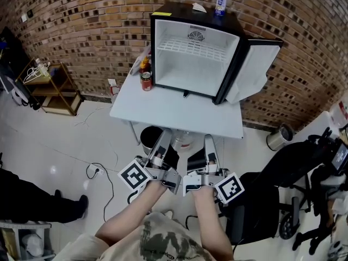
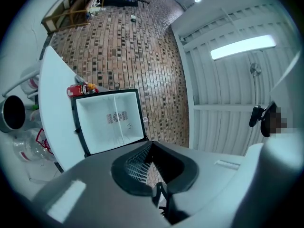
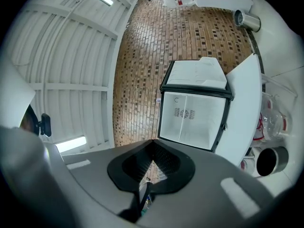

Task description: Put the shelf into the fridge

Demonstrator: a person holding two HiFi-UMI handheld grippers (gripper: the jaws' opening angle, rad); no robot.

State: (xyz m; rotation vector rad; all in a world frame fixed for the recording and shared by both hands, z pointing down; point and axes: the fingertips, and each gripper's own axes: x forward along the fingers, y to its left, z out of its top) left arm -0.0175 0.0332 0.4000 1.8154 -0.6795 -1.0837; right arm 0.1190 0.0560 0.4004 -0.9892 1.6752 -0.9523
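A black mini fridge (image 1: 190,13) stands open on the white table (image 1: 174,114), its door (image 1: 255,69) swung out to the right. A white wire shelf (image 1: 191,47) lies across the upper part of its white interior. Both grippers are held low, in front of the table's near edge and well short of the fridge. My left gripper (image 1: 162,137) and right gripper (image 1: 209,141) point toward the fridge side by side, jaws shut with nothing between them. In the left gripper view the fridge (image 2: 108,120) lies ahead of the closed jaws (image 2: 151,144); the right gripper view shows the fridge (image 3: 192,120) beyond its closed jaws (image 3: 152,142).
A red can and bottles (image 1: 145,79) stand left of the fridge on the table; a can (image 1: 220,3) sits on top of it. Under the table is a dark bin (image 1: 151,137). A black office chair (image 1: 283,189) is at my right, a wooden rack (image 1: 54,88) far left.
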